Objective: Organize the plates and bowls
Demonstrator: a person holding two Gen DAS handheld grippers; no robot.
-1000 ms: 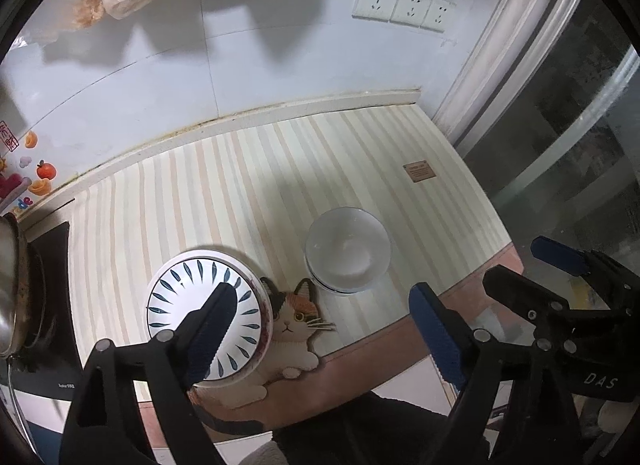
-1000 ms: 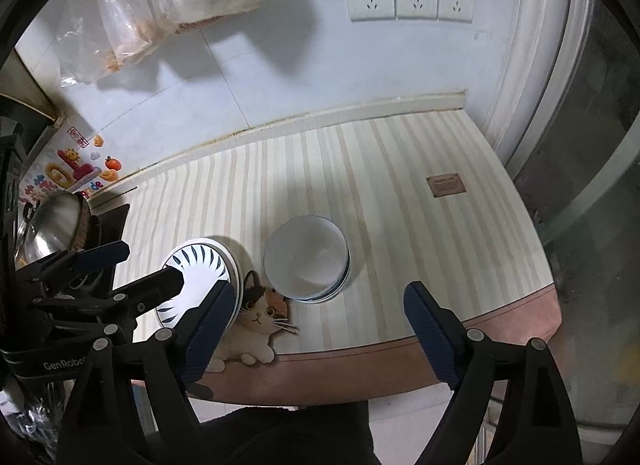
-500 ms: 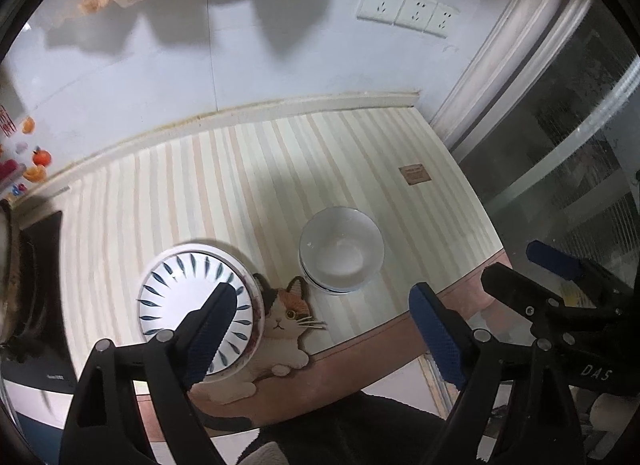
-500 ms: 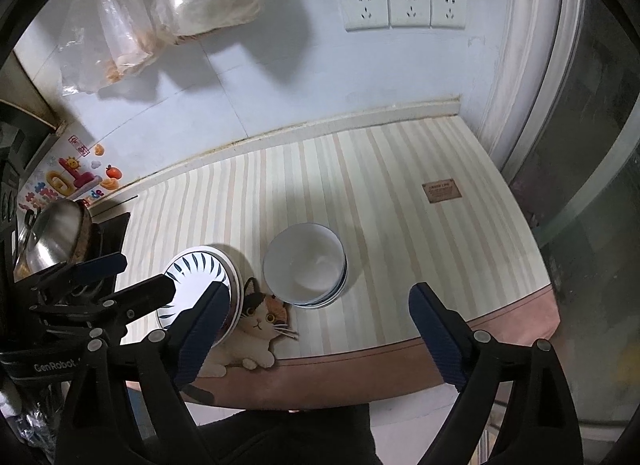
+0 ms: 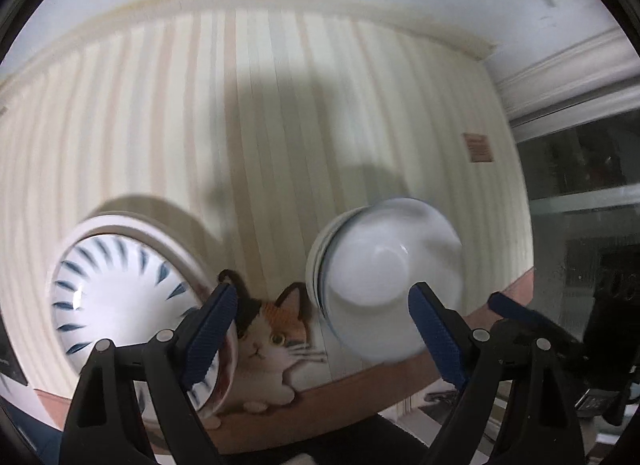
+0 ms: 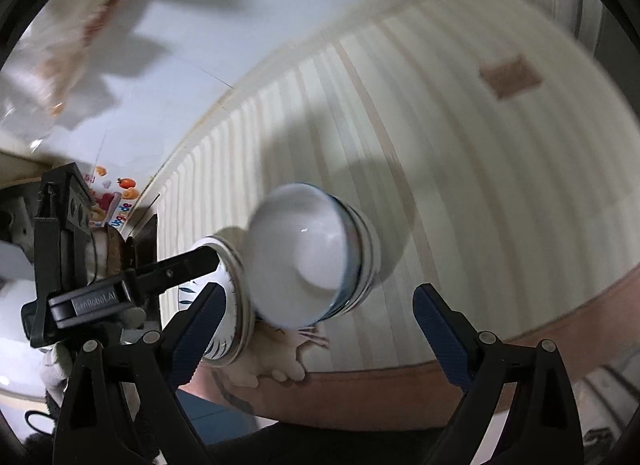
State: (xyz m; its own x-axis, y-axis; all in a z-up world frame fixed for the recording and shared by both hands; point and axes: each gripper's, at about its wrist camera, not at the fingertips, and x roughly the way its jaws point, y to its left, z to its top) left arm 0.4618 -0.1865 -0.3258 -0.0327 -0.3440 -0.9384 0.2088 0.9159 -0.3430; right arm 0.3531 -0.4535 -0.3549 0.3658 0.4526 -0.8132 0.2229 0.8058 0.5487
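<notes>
Striped cream countertop (image 5: 320, 105) below; both grippers, left (image 5: 324, 329) and right (image 6: 320, 325), gape empty. Approach step: white bowl stack (image 6: 308, 261) dead ahead of right; next, straddle rim, squeeze.

The left gripper (image 6: 200, 261), seen from the right wrist view, carries raised letters on its black body that read about "GenRobot.AI", partly blurred. The brown label (image 5: 477, 147) on the bench (image 5: 280, 105) cannot be read.

Blue-leaf patterned plate (image 5: 120, 297) on striped mat w/ cat print, stacked white bowls (image 5: 384, 277) just beside, upright
</notes>
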